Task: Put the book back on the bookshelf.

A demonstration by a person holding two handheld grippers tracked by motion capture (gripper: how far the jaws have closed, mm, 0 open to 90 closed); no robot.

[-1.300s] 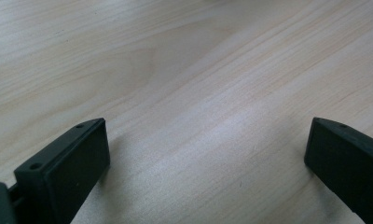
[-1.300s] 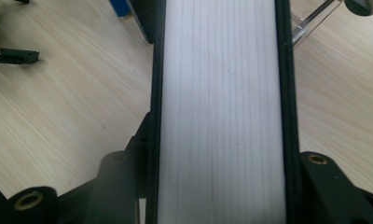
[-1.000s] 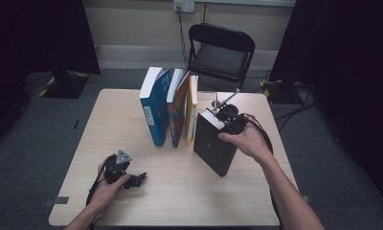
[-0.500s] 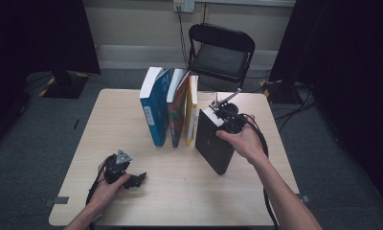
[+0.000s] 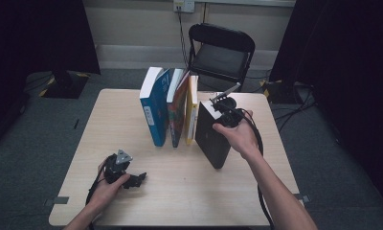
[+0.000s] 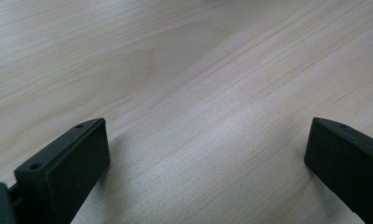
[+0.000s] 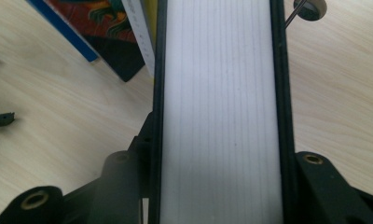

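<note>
While clamped: right hand-held gripper on black book (upright).

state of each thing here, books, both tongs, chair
black book: upright on the table, clamped from above, apart from the row
right tongs: shut on the black book's covers
left tongs: open, nothing between them, low over the table
three books: standing in a row, leaning together
folding chair: unfolded, seat bare
</note>
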